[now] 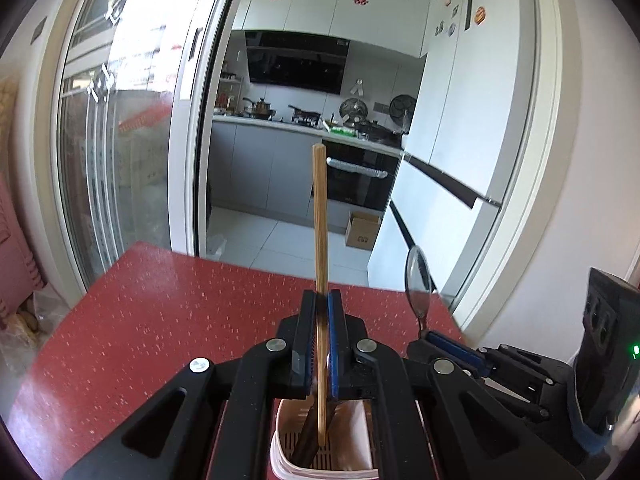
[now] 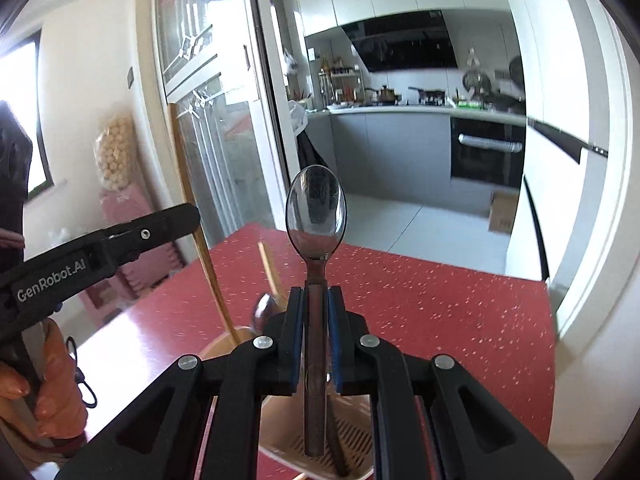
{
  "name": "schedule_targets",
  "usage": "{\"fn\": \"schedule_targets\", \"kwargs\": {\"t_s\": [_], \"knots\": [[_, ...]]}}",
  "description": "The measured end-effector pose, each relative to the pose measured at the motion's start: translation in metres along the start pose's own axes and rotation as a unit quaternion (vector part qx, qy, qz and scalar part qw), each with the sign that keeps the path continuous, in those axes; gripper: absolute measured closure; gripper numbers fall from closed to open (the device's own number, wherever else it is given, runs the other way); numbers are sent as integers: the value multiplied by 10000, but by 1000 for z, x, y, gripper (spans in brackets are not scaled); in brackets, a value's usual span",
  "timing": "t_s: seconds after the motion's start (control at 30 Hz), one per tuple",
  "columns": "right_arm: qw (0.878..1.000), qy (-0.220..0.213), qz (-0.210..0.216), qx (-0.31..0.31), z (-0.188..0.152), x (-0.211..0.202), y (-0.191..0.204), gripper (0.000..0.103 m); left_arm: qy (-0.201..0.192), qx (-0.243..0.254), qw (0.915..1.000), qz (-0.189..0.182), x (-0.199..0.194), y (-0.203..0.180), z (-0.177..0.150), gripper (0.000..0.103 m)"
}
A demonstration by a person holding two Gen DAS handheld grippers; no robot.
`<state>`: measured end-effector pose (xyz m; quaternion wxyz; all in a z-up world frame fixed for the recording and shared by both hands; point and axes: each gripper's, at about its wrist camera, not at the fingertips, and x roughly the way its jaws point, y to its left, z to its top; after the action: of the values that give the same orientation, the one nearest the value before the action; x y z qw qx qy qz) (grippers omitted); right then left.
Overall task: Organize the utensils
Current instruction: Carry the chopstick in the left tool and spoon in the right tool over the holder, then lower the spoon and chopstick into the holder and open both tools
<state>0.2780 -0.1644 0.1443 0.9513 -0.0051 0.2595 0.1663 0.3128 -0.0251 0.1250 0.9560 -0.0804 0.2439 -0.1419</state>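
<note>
Chopsticks (image 1: pixel 320 216) and spoon (image 2: pixel 315 216) stood upright over the utensil holder (image 1: pixel 362 436) — each clamped in its own gripper.

Left gripper (image 1: pixel 321 300) was closed on the chopsticks, their lower end already inside the holder's rim; right gripper (image 2: pixel 315 296) pinched the spoon's handle, bowl up, handle end just above the slotted base — both long axes ran near vertical, so the drop looked straight down.

Red speckled table (image 1: pixel 168 320), white flecks throughout, far edge toward 12 o'clock. At 6 o'clock, resting directly on it, a white slotted utensil holder (image 1: pixel 280 452) (partly hidden beneath the rig). Remaining surface bare.
</note>
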Motion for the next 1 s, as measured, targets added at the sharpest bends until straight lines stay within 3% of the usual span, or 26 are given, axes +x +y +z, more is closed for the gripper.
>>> {"fn": "schedule_targets", "kwargs": {"t_s": [0.23, 0.47, 0.8, 1.0], "knots": [[9996, -28, -202, -193, -29, 10, 5, 90, 206, 85, 9997, 34, 15, 2, -25, 68], [9997, 18, -210, -157, -36, 10, 4, 90, 391, 230, 9988, 169, 21, -1, -44, 68], [9992, 52, -262, -294, -35, 7, 7, 90, 332, 390, 9973, 532, 16, -1, -47, 68], [9987, 145, -345, -341, -31, 17, 3, 90, 348, 355, 9971, 570, 17, 1, -43, 68]]}}
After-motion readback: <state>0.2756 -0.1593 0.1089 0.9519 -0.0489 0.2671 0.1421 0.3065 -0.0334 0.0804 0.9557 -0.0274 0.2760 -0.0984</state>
